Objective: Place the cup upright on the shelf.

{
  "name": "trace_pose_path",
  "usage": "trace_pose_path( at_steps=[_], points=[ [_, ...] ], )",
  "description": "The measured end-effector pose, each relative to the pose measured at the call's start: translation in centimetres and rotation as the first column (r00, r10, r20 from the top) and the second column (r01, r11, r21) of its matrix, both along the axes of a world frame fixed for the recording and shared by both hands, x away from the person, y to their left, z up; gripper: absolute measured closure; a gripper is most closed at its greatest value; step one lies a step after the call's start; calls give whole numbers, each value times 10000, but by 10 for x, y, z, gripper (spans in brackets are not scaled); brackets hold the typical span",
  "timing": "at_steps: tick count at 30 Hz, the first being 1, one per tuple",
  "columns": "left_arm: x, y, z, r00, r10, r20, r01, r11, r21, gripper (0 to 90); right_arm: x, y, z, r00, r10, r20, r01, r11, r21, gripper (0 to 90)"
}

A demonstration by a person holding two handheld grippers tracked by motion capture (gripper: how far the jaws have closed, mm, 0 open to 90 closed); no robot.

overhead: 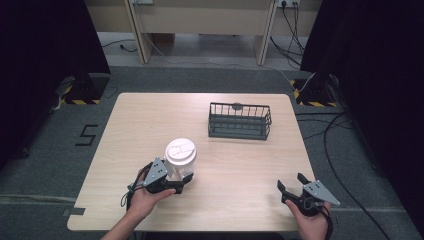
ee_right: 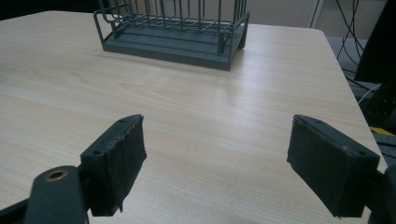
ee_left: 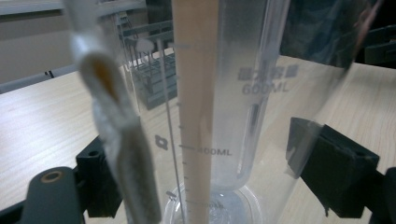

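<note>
Clear plastic cup (overhead: 180, 159) w/ white lid stands on table (overhead: 235, 165), front-left, between jaws of left gripper (overhead: 183, 184). Pads sit either side of it, but whether they press the wall is hard to tell: contact is blurred by the see-through plastic. Printed 600ML scale (ee_left: 267, 79) partly legible. Right gripper (overhead: 291, 185) hovers front-right, jaws spread, holding nothing. Wire basket (overhead: 240, 121) sits far side, top cut off in right gripper view.

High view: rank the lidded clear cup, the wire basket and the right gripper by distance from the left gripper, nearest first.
1. Lidded clear cup: right at the left gripper, between its jaws at the table's near-left.
2. Right gripper: across the near edge, on the table's right side.
3. Wire basket: far side of the table, right of centre.
</note>
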State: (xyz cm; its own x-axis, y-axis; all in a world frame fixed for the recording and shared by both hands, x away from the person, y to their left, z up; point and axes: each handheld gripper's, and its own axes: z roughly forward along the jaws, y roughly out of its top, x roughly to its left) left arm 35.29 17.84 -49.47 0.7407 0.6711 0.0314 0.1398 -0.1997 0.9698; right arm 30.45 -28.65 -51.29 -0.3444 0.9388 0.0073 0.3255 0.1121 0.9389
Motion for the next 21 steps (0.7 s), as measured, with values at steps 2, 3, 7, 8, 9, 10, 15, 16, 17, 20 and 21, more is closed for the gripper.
trace_pose_path(
  at_steps=[2,3,7,8,9,10,15,16,17,20,21],
  points=[
    [1,-1,2,10000,-5,32,5,10000,-24,174,0,0,0,10000,1,-7,-1,10000,11,197],
    [2,-2,3,10000,3,29,-2,10000,-42,174,0,0,0,10000,2,-6,-2,10000,12,197],
    [4,-3,6,10000,22,41,-21,10000,-90,175,0,0,0,10000,9,-4,-9,10000,7,197],
    [4,-3,7,10000,22,44,-21,10000,-96,174,0,0,0,10000,9,-5,-9,10000,7,197],
    [5,-4,7,10000,26,49,-26,9999,-122,174,0,0,0,10000,7,-11,-7,10000,9,197],
    [5,-4,8,10000,33,52,-32,9999,-125,174,0,0,0,10000,7,-14,-7,10000,11,197],
    [9,-6,13,9999,74,120,-72,9998,-175,175,0,0,0,10000,10,-13,-10,10000,27,198],
    [10,-6,13,9999,87,123,-85,9998,-183,175,0,0,0,10000,10,-4,-10,10000,8,197],
    [10,-7,14,9999,89,139,-86,9998,-179,175,0,0,0,10000,12,-11,-12,10000,26,197],
    [13,-8,16,9998,104,154,-101,9998,-187,174,0,-1,0,10000,23,7,-23,10000,-5,198],
    [13,-9,16,9998,112,169,-108,9998,-188,174,0,-1,0,10000,22,8,-22,10000,-6,198]
  ],
)
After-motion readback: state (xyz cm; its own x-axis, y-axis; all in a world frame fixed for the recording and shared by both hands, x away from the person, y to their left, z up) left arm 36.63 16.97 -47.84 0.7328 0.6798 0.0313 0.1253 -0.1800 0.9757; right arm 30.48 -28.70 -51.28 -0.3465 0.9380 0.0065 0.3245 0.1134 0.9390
